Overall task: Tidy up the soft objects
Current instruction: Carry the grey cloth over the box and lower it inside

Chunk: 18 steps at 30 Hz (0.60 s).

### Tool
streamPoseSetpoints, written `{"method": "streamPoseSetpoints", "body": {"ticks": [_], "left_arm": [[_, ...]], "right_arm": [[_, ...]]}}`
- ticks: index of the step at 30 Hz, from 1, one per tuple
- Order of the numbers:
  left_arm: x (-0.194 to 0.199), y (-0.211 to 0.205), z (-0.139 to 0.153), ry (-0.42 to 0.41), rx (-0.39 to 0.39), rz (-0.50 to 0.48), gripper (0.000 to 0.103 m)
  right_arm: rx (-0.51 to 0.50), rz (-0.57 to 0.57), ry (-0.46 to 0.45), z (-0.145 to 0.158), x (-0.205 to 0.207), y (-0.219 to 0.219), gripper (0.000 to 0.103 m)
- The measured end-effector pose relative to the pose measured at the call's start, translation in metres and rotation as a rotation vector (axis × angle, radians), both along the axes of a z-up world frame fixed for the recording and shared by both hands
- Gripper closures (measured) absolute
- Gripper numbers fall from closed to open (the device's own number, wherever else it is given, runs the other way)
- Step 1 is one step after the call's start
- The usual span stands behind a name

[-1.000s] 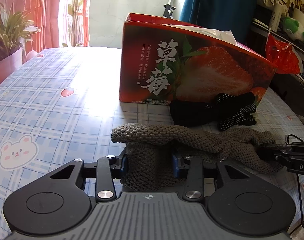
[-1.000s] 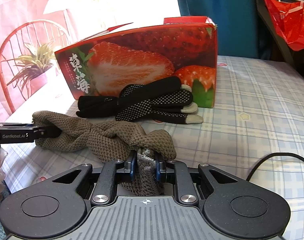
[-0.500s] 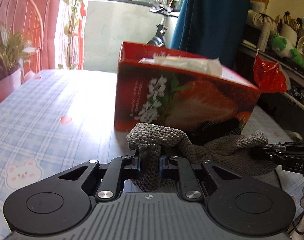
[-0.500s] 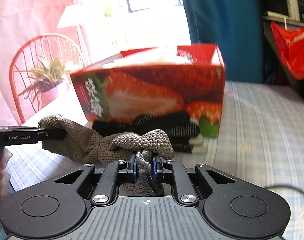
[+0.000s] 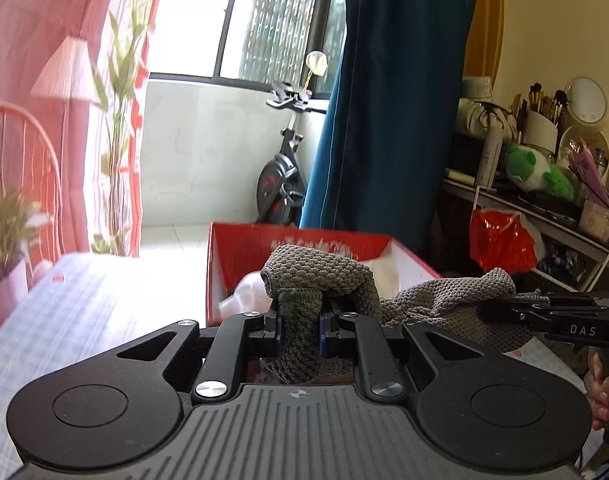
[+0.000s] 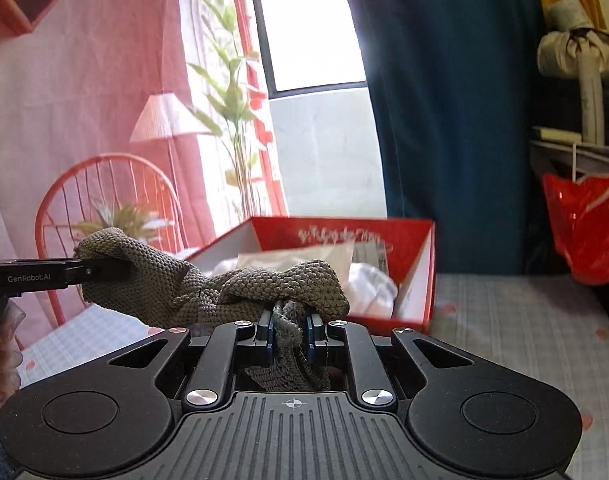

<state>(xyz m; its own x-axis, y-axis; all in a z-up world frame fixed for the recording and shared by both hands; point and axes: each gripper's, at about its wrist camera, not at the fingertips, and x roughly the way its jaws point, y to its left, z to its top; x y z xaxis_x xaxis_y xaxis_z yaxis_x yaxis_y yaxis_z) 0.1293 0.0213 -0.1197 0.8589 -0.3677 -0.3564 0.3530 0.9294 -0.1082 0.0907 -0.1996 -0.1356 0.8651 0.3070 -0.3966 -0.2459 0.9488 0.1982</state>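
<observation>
A grey-brown knitted cloth (image 5: pixel 324 276) hangs in the air between my two grippers. My left gripper (image 5: pixel 300 326) is shut on one end of the cloth. My right gripper (image 6: pixel 289 330) is shut on the other end (image 6: pixel 264 284). The right gripper also shows at the right of the left wrist view (image 5: pixel 504 312); the left gripper shows at the left of the right wrist view (image 6: pixel 100 270). The open red strawberry box (image 5: pixel 304 240) stands just beyond the cloth, lower than it, with white soft items (image 6: pixel 368 284) inside. The black gloves are hidden.
The table has a blue checked cloth (image 6: pixel 524 320). A red plastic bag (image 5: pixel 500 240) hangs from a cluttered shelf at the right. A potted plant (image 5: pixel 4 240) and a red chair (image 6: pixel 104 200) stand at the left. An exercise bike (image 5: pixel 280 184) stands by the window.
Both grippers have lifted the knitted cloth off the table to above the box rim. The box interior now shows, and the black gloves have dropped out of view.
</observation>
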Motion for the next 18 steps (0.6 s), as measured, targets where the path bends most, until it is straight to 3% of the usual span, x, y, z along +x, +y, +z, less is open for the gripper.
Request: {"method": "streamPoseSetpoints", "body": {"ticks": [7,18], "left_arm": [[0.030,-0.013,0.017,-0.013,-0.009,0.001,0.087],[0.084,-0.020,0.025,0.009,0.019,0.025,0.087]], "right_arm": [[-0.025,-0.007,-0.019,0.025,0.034,-0.003,0.090],[-0.051,-0.023,0.032,0.031,0.100,-0.002,0.090]]}}
